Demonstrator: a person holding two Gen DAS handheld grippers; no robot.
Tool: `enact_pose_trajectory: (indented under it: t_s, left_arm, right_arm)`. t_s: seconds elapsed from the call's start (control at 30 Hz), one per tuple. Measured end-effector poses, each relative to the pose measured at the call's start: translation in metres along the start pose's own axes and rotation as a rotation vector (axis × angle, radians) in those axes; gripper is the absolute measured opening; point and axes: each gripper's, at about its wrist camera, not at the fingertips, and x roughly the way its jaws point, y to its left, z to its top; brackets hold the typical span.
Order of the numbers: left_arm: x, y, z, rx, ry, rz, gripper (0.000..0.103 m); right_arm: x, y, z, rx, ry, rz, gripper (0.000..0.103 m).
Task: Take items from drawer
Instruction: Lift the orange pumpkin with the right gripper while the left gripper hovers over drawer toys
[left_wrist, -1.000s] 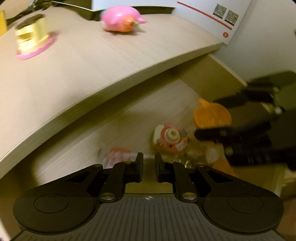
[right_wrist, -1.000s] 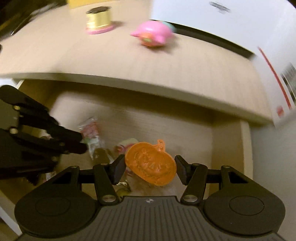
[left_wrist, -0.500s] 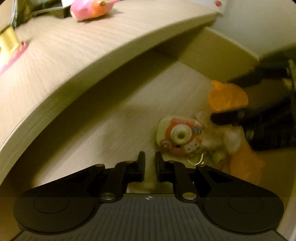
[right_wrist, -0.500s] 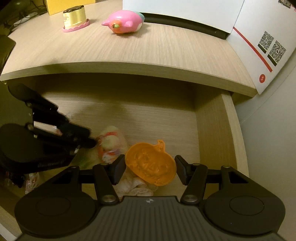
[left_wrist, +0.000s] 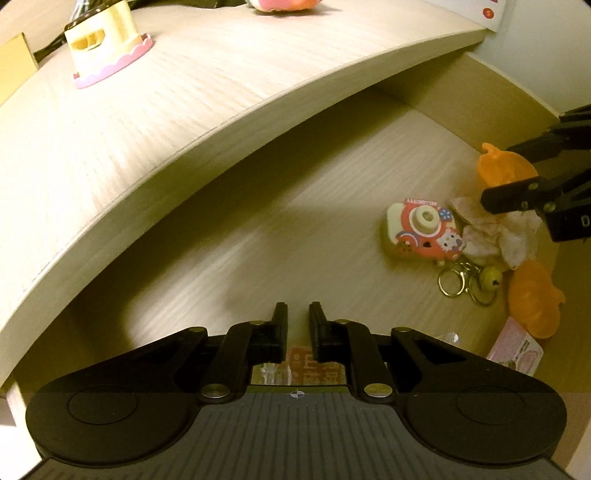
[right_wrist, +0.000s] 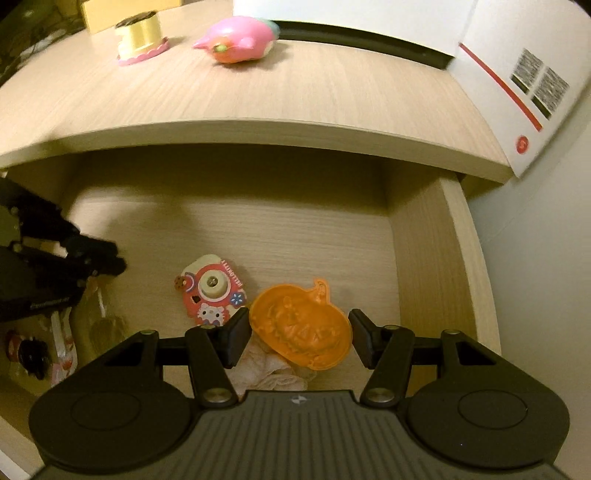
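Left gripper (left_wrist: 297, 314) has slid onto bare drawer floor (left_wrist: 258, 236).

Both wrist cameras look down and forward into the open drawer (right_wrist: 417, 266) from above its front, with the desktop (right_wrist: 295, 99) across the upper frame. The left view stands at the drawer's left side, angled rightward; the right view sits over the right side, roughly square-on. Both share the toy camera keychain (left_wrist: 424, 232) (right_wrist: 210, 291), the orange pumpkin (left_wrist: 504, 168) (right_wrist: 299, 328), and each other's gripper. The edges are somewhat blurred.
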Motion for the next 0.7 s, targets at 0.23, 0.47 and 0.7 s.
enact_pose_trajectory:
  t_s: [0.23,0.47,0.7]
  left_arm:
    - [0.002,-0.003,-0.002,0.058,-0.005,-0.055,0.014]
    - [-0.015,-0.023,0.003,0.175,-0.145,-0.199,0.018]
    - [-0.015,-0.020,0.011,0.228,0.031,-0.182,0.018]
  right_arm:
    - [-0.009,-0.004,-0.008,0.045,-0.036,0.004,0.058]
    - [-0.017,-0.009,-0.014,0.091,-0.075,0.012,0.058]
    - [-0.021,-0.015,-0.019,0.122,-0.091,0.036,0.058]
